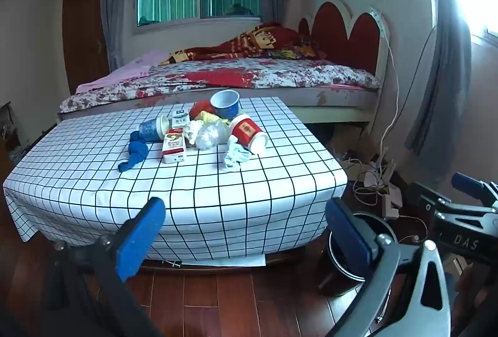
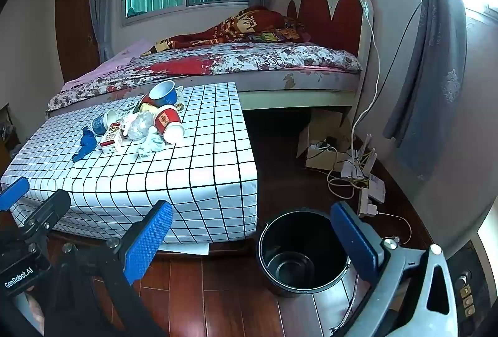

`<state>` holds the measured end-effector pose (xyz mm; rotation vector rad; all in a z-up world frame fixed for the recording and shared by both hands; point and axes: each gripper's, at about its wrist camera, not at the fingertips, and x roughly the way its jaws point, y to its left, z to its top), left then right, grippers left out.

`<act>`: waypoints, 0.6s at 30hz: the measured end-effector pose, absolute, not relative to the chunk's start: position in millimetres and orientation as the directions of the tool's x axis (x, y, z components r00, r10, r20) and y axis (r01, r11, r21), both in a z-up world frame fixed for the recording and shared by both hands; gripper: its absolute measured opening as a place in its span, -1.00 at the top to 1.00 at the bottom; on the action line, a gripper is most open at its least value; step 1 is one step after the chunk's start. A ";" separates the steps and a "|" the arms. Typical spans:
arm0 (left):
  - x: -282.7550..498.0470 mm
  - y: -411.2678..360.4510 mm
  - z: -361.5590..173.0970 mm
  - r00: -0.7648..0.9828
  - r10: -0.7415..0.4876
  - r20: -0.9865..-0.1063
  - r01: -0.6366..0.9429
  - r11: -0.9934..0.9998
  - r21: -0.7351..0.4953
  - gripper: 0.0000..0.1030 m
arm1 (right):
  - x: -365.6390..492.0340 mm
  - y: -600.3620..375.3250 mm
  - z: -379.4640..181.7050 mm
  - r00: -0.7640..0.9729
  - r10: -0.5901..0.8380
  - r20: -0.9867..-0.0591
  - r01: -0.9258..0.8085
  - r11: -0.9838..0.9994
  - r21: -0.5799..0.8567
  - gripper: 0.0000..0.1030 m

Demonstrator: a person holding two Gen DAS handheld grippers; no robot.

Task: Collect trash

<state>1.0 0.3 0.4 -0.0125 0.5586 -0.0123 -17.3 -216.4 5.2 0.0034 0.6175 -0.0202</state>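
Paper cup [image 1: 249, 133] is looking light and crushable; I am planning its middle; both tongs [image 1: 246, 231] [image 2: 252, 236] are gaping wide, empty.

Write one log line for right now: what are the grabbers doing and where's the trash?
left gripper: open, empty | right gripper: open, empty | trash pile: on checked table | black bucket: floor, empty
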 end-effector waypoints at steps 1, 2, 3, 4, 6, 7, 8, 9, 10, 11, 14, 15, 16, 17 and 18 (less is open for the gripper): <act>1.5 0.4 0.8 0.849 -0.017 -0.528 0.008 1.000 -0.019 -0.99 | -17.2 -216.2 5.4 0.814 -0.018 -0.580 0.020 1.000 -0.003 -0.98; 2.4 0.5 1.1 0.849 -0.021 -0.527 0.010 1.000 -0.024 -0.99 | -17.0 -216.0 5.7 0.815 -0.019 -0.580 0.020 1.000 -0.004 -0.98; 3.6 0.5 1.4 0.849 -0.026 -0.528 0.013 0.999 -0.029 -0.99 | -17.0 -215.7 6.1 0.816 -0.019 -0.578 0.020 1.000 -0.005 -0.98; -3.8 1.4 -1.2 0.864 -0.009 -0.504 -0.004 1.000 -0.024 -0.99 | -16.9 -215.3 6.4 0.815 -0.020 -0.579 0.020 1.000 -0.005 -0.98; -6.0 2.0 -1.1 0.864 -0.004 -0.503 -0.007 1.000 -0.020 -0.99 | -16.9 -214.9 7.0 0.816 -0.019 -0.578 0.019 1.000 -0.005 -0.98; -7.2 2.5 -1.1 0.864 -0.004 -0.503 -0.007 1.000 -0.021 -0.99 | -16.9 -214.8 7.3 0.817 -0.018 -0.577 0.019 1.000 -0.005 -0.98; -8.6 2.8 -1.2 0.864 -0.004 -0.503 -0.007 1.000 -0.020 -0.99 | -17.2 -215.5 6.6 0.817 -0.017 -0.577 0.017 1.000 -0.004 -0.98; -5.1 4.5 -2.4 0.860 -0.007 -0.509 -0.007 1.000 -0.026 -0.99 | -16.9 -215.4 6.3 0.816 -0.017 -0.578 0.017 1.000 -0.006 -0.98; -6.1 5.9 -2.6 0.860 -0.005 -0.510 -0.008 1.000 -0.024 -0.99 | -15.8 -214.0 7.0 0.815 -0.019 -0.580 0.017 1.000 -0.008 -0.98; -7.0 7.2 -2.7 0.860 -0.006 -0.511 -0.007 1.000 -0.024 -0.99 | -15.5 -213.9 8.6 0.814 -0.018 -0.580 0.016 1.000 -0.008 -0.98; -8.2 8.5 2.7 0.859 -0.006 -0.512 -0.008 1.000 -0.026 -0.99 | -16.0 -211.6 11.4 0.811 -0.017 -0.584 0.017 1.000 -0.005 -0.98; -6.8 9.5 1.4 0.858 -0.010 -0.514 -0.005 1.000 -0.028 -0.99 | -16.0 -211.5 11.1 0.811 -0.016 -0.584 0.017 1.000 -0.003 -0.98; -6.7 10.0 1.5 0.858 -0.011 -0.514 -0.005 1.000 -0.029 -0.99 | -16.3 -212.2 10.7 0.813 -0.015 -0.582 0.017 1.000 -0.003 -0.98; -6.6 9.4 1.6 0.858 -0.009 -0.514 -0.006 1.000 -0.027 -0.99 | -16.0 -213.2 7.0 0.816 -0.014 -0.578 0.015 1.000 -0.003 -0.98; -5.1 8.2 2.5 0.856 -0.011 -0.518 -0.004 1.000 -0.028 -0.99 | -15.9 -213.9 6.7 0.816 -0.014 -0.578 0.016 1.000 -0.003 -0.98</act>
